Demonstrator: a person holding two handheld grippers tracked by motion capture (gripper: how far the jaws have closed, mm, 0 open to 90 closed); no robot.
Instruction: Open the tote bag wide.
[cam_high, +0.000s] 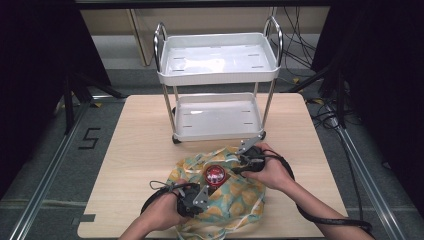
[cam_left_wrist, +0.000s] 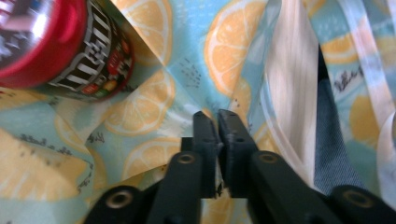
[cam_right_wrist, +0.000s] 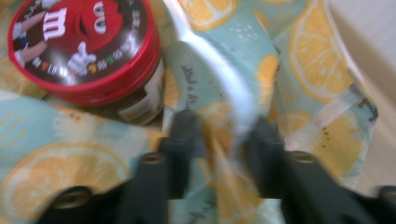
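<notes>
The bag (cam_high: 220, 192), thin lemon-print cloth, lies crumpled on the surface (cam_high: 140, 150) in front of the cart (cam_high: 218, 75), with a red-lidded tub (cam_high: 214, 175) standing on it. The left gripper (cam_left_wrist: 218, 128) has its fingers nearly together on a pinched fold. The right gripper (cam_right_wrist: 224, 135) has its fingers apart around a ridge of cloth and a pale handle strap (cam_right_wrist: 224, 79). The bag looks light, limp and slippery: best gripped at rim or straps.
</notes>
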